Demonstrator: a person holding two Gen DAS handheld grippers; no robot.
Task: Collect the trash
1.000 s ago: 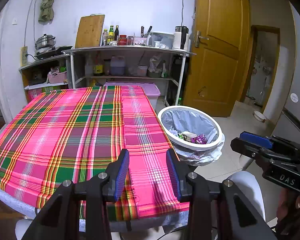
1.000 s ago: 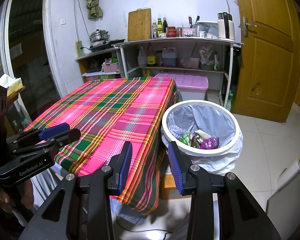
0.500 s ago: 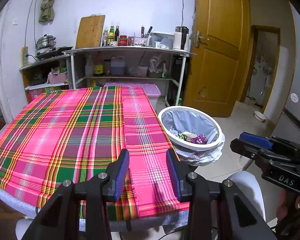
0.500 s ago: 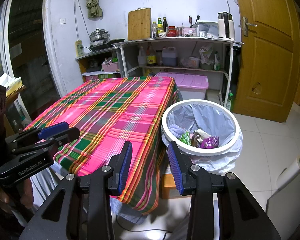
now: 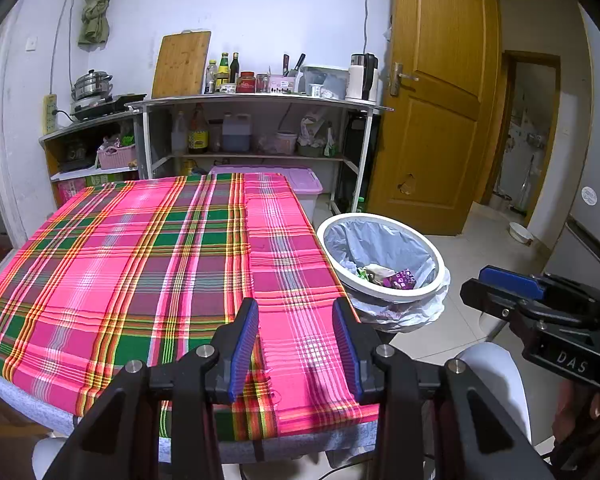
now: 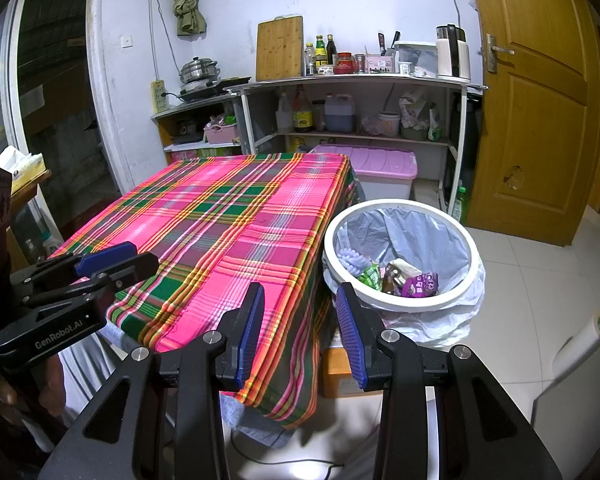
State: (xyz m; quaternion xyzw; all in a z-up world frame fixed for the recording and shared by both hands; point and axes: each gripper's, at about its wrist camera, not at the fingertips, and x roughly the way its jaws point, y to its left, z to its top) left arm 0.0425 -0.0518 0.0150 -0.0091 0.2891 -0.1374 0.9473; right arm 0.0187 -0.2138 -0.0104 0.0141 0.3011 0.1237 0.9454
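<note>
A white-rimmed trash bin (image 5: 400, 292) (image 6: 470, 248) lined with a pale plastic bag stands on the floor right of the table. Inside it lie wrappers (image 5: 400, 280) (image 6: 418, 284), green and purple among them. My left gripper (image 5: 296, 312) hovers open over the near edge of the plaid tablecloth (image 5: 140, 260), nothing between its blue pads. My right gripper (image 6: 300, 300) is open too, above the table's near right corner (image 6: 260, 240), just left of the bin. Each gripper shows at the side of the other's view: the right gripper (image 5: 512, 292) and the left gripper (image 6: 100, 268).
A metal shelf unit (image 5: 260, 100) (image 6: 360, 80) with bottles, a kettle and a cutting board lines the back wall. A pink-lidded storage box (image 6: 372, 168) sits behind the bin. A wooden door (image 5: 432, 100) stands at right. An orange box (image 6: 340, 372) lies under the table.
</note>
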